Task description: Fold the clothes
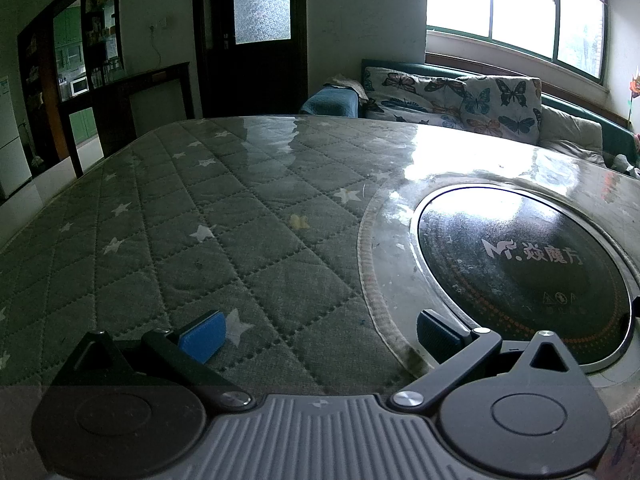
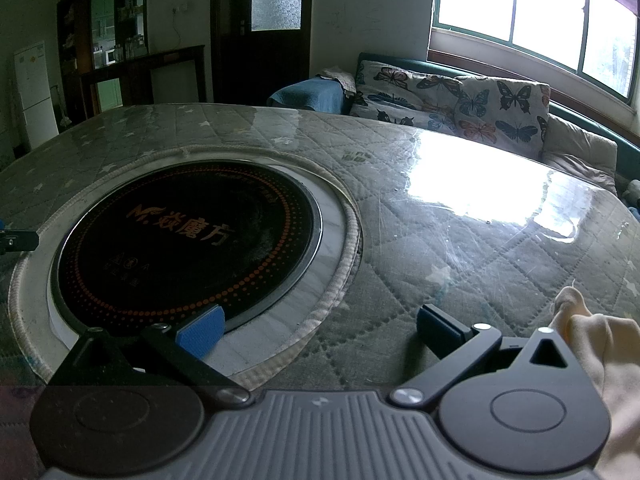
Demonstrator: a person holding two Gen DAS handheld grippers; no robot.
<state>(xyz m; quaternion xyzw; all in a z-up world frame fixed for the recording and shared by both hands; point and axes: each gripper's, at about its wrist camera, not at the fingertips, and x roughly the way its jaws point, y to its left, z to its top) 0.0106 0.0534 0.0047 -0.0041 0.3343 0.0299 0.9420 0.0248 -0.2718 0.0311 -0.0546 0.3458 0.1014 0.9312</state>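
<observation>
**Both claws open over table, cloth at right edge**

Landmark = round black cooktop (image 2: 188, 248) set in the table (image 1: 224, 208).

Nearest: left claw (image 1: 320, 336) hovers just above the table w/ jaws spread wide, nothing between them. Its blue pads (image 1: 202, 336) sit left of the cooktop; the other pad overlaps the cooktop's near-left rim. Right claw (image 2: 318, 330) is likewise wide open & empty; one blue pad sits over the cooktop's near-right rim, the other is right of the cooktop over the quilted cover.

Pale cream cloth (image 2: 600, 344) = the clothing item, bunched at the near-right of the cooktop, well apart from it, just beside the right claw's housing. Not gripped. Can't tell what garment it is. Seen only in right wrist view.

Mid: table cover is grey-green quilt w/ white stars, under a glossy clear sheet that reflects window glare right of the cooktop. Cooktop has white logo text & a ring of orange dots, w/ a pale padded border round it.

Far: beyond the cooktop, sofa w/ butterfly cushions (image 1: 472, 100), blue throw (image 2: 308, 94) to their left, bright window (image 1: 516, 4) above. Far left of the cooktop: dark door (image 2: 260, 28), shelves, white fridge (image 2: 36, 92).
</observation>
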